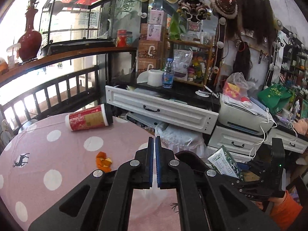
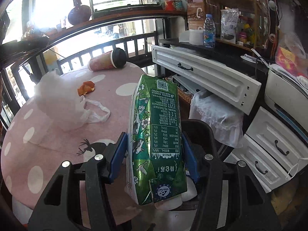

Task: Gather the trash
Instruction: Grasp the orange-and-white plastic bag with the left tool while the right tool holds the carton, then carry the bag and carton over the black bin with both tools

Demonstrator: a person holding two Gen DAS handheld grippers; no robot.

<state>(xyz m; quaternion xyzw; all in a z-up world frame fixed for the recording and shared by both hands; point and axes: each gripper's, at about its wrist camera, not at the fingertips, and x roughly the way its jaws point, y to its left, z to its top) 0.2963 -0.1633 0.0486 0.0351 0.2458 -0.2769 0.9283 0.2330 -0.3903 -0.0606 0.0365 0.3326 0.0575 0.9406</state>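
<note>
Green cardboard drink carton (image 2: 156, 140), printed with flowers and birds, sits pinched between the blue pads of the right gripper (image 2: 155, 154), held just off the near edge of the round table with the pink, white-dotted cloth (image 2: 57, 134) and above a dark bin (image 2: 200, 134) that stands beside the table. On the table, a red paper cup with a black lid (image 2: 107, 60) lies on its side at the far edge. Nearer the middle lies a scrap of orange peel (image 2: 85, 88), and just beside the peel sits a crumpled clear plastic bag (image 2: 67, 104), its handles trailing toward the carton. Over the table's near side hangs the left gripper (image 1: 154, 163), its blue pads pressed together on nothing. Beyond the table, a white drawer front (image 2: 204, 77) tilts out from a cluttered dresser.
</note>
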